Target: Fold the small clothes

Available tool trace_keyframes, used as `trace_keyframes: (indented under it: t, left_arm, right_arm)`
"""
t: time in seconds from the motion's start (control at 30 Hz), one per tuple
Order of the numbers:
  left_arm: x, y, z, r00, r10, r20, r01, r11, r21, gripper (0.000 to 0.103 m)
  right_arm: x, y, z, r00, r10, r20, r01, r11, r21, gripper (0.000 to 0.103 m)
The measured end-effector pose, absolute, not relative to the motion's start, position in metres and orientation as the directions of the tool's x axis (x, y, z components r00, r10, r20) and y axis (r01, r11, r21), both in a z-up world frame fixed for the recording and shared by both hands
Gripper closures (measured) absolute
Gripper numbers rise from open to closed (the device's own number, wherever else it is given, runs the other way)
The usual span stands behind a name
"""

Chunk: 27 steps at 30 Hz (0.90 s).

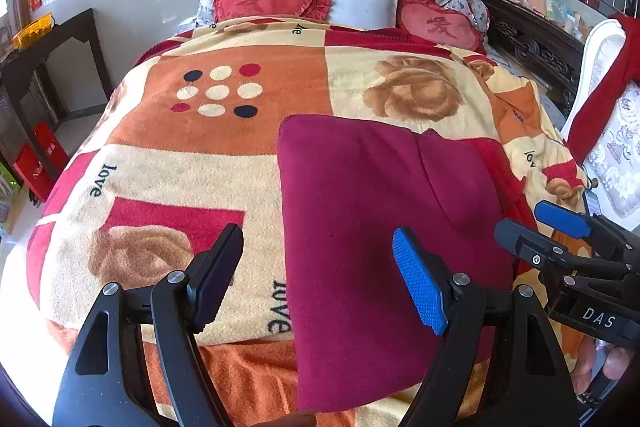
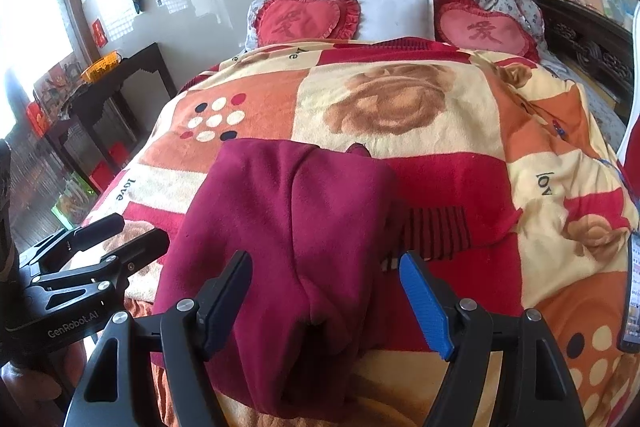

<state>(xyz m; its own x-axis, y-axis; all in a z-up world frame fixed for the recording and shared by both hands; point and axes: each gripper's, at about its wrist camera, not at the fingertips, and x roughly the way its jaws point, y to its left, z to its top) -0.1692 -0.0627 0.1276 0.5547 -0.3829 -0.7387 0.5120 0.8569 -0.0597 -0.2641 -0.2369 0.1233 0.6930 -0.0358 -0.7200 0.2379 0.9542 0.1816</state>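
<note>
Open blanket (image 1: 224,163) is seen left of the folded maroon garment (image 1: 372,227), and more beyond it up to the heart cushions (image 2: 304,17). The near right is crowded by the right gripper (image 1: 536,227), just beside the garment's edge. A carved bed rail (image 1: 536,47) and white chair (image 1: 600,115) close the right side.

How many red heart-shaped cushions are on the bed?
2: left heart cushion and right heart cushion, flanking the white pillow at the bed's head. Others may hide under the blanket.
</note>
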Motion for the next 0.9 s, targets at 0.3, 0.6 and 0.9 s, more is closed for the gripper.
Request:
trace_keyframes:
  t: [0.3,0.6,0.9]
  left_arm:
    - [-0.1663,-0.0613,0.1263,0.555,-0.378,-0.741,0.511,0.858,-0.055,0.025]
    - [-0.1649,-0.0610,0.1246,0.557,-0.375,-0.741,0.503,0.862,-0.058,0.025]
    - [-0.1627,-0.0608,0.1223,0.553,-0.372,-0.746,0.502,0.863,-0.057,0.025]
  right_arm:
    - [-0.2609,-0.2368,0.1219,0.687,-0.030,-0.726,0.234,0.955,0.181,0.029]
    - [-0.2558,-0.2356,0.1191,0.678,-0.027,-0.734,0.230,0.957,0.177,0.029]
    - [-0.2541,-0.2349,0.1171,0.672,-0.023,-0.740,0.232,0.955,0.182,0.029]
